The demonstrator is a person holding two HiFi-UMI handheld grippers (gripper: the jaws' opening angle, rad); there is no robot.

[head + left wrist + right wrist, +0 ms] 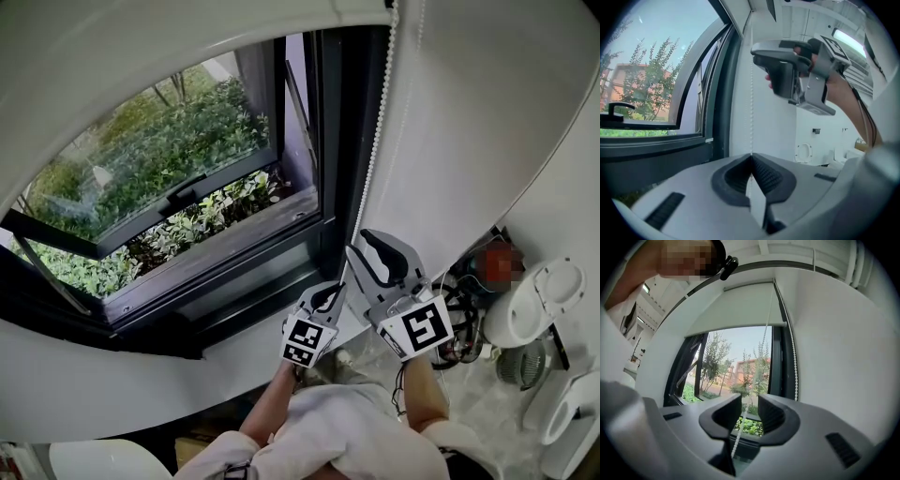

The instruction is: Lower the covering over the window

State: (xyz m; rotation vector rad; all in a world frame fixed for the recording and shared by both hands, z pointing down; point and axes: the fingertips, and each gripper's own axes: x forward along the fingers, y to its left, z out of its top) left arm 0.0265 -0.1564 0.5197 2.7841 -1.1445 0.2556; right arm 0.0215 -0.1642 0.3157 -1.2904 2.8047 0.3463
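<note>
We see the left gripper (328, 294) clenched on the white beaded pull cord (377, 141), low down beside the right-hand post of the dark-framed window (234, 258). In the left gripper view its two ribbed black pads meet in a single line, and the cord drops straight from above into that line.

The right gripper (364, 244) is higher and just to the right of the left one, tilted up along the cord, with its jaws standing apart. In the right gripper view one strand of the cord runs down through the gap between the jaws. We think it hangs free of both pads, though the strand is thin and blurred there, so a light touch on one pad cannot be ruled out. A second strand hangs further right, against the window's post and close to the white wall (843, 348).

The white fabric roller blind (740, 308) sits at the top of the window opening, its bottom edge covering only the upper part of the glass. Below that edge the pane is bare, and through it we see green shrubs (178, 141), slim trees (712, 357) and a reddish building (752, 366). One sash (178, 211) is tilted open outward, with a black handle (614, 110) on its lower rail. The person's forearms come up from a pale garment (347, 431) at the bottom of the head view.
</note>
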